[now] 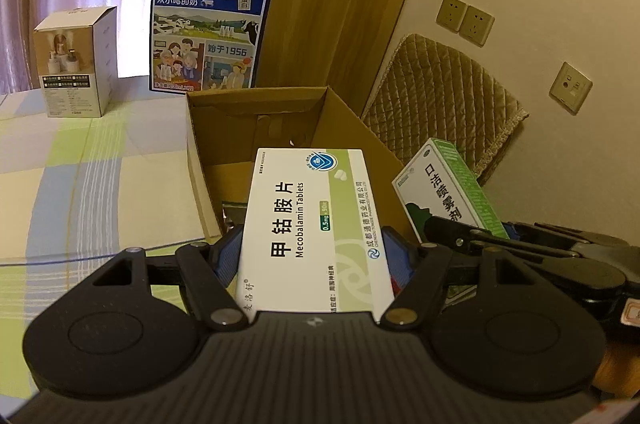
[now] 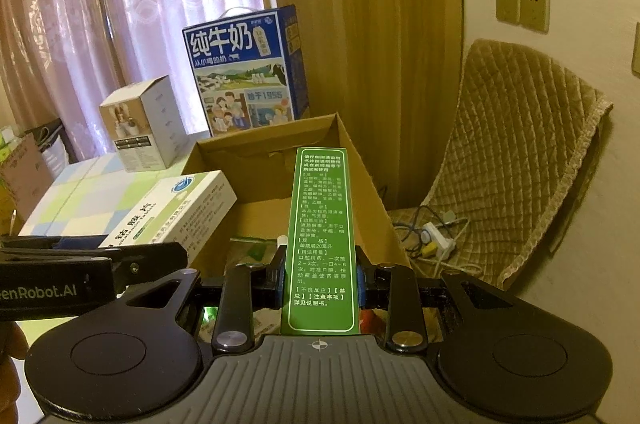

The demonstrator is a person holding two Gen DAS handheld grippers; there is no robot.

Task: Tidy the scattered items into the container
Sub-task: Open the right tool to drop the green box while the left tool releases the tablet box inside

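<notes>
The cardboard box [image 1: 256, 128] sits open-topped right ahead of both your claws, on a surface covered with a pale checked cloth [image 1: 80, 164], and both boxes you carry hang over its near edge. Your left claw [image 1: 316, 256] holds the white tablet box [image 1: 312, 224], labelled Mecobalamin Tablets, clamped by its long sides between the blue pads, its far end reaching over the cardboard box's opening. Your right claw [image 2: 320, 280] is closed narrowly on the green spray box [image 2: 322, 236], a slim carton gripped edge-on, printed green face up and pointing into the same opening. From the right wrist view you can see the tablet box [image 2: 176, 208] just to the left of the green one, apart from it; from the left wrist view the spray box [image 1: 444, 184] shows to the right, tilted. Something lies on the cardboard box's floor, but you cannot tell what it is. Behind the cardboard box stands a blue milk carton case [image 1: 208, 28], upright, and further left a small white product box [image 1: 76, 64]. Pink curtains [image 2: 120, 4] hang behind them. On the right, a quilted tan cushion [image 2: 520, 152] leans against the wall below the wall sockets [image 2: 522, 8], with a power strip [image 2: 436, 240] and cables at its foot.
</notes>
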